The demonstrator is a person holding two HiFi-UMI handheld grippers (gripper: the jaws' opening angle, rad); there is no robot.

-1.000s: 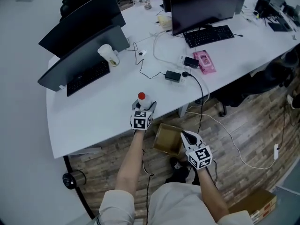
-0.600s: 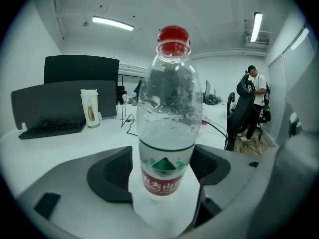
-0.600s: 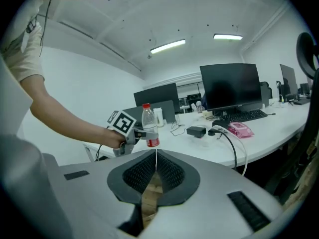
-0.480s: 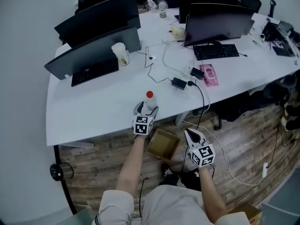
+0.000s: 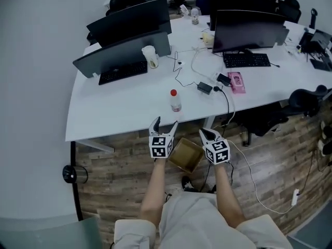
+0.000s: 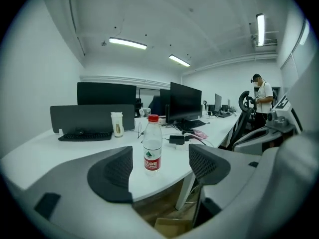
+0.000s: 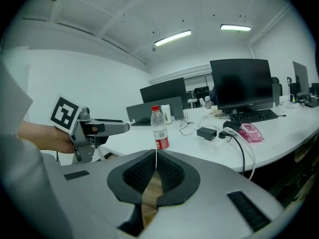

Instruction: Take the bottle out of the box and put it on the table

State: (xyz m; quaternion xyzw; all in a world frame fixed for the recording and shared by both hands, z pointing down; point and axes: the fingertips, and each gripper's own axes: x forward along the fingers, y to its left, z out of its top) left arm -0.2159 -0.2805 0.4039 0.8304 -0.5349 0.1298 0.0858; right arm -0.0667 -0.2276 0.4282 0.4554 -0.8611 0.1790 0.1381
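A clear water bottle (image 5: pixel 175 100) with a red cap and red label stands upright on the white table (image 5: pixel 119 110), near its front edge. My left gripper (image 5: pixel 165 122) hangs just off that edge, short of the bottle (image 6: pixel 152 151). Its jaws have just opened wider and stand open with nothing between them; its pads (image 6: pixel 112 173) are apart from the bottle. My right gripper (image 5: pixel 209 134) is shut and empty, its pads (image 7: pixel 167 173) meeting, with the bottle (image 7: pixel 159 128) beyond. The open cardboard box (image 5: pixel 185 155) sits on the floor below and between both grippers.
Two dark monitors (image 5: pixel 124 38) with a keyboard (image 5: pixel 123 71) and a cup (image 5: pixel 151 56) stand at the table's far left. A third monitor (image 5: pixel 248 30), a power adapter (image 5: pixel 205 87), cables and a pink pack (image 5: pixel 238 82) lie to the right. An office chair (image 5: pixel 306 100) stands right.
My left gripper has let go of the bottle and drawn back off the table edge towards me. The bottle stays upright on the table. The right gripper has risen a little.
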